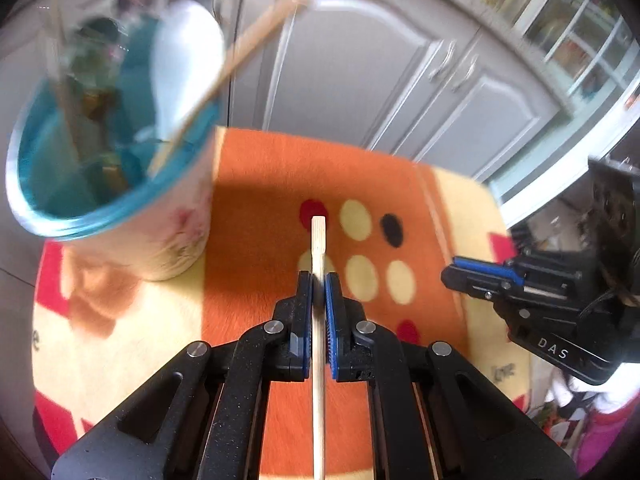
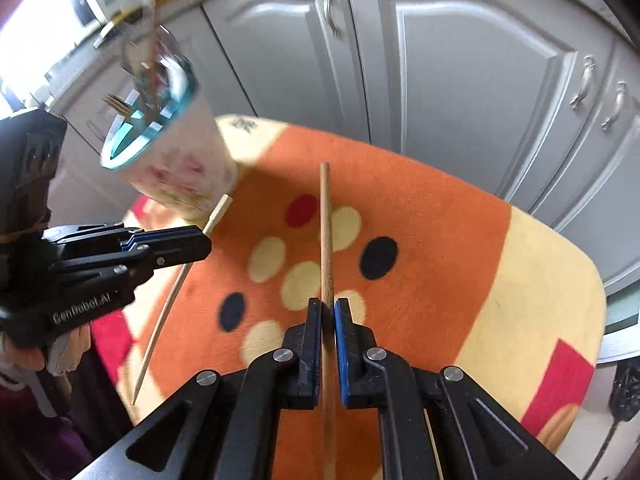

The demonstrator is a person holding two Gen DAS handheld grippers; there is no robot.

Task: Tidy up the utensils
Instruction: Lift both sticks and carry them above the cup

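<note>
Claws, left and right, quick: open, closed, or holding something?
Left claw: closed on a pale chopstick.
Right claw: closed on a darker brown chopstick.

**Wood, plush and matt plastic**

The pale chopstick [image 1: 318,280] in the left claw [image 1: 319,286] looks like smooth, unvarnished wood; the darker stick [image 2: 326,240] in the right claw [image 2: 328,312] is browner wood with a duller surface. Both claws are matt, grainy black plastic with ribbed blue pads [image 1: 331,320] and shiny metal pins. The cover [image 2: 440,240] at mid-frame is fuzzy plush cloth. The cup [image 1: 152,220] at upper left has a glossy teal inside and a printed, matt outside. The cabinet doors [image 2: 460,80] have a satin grey finish.
</note>
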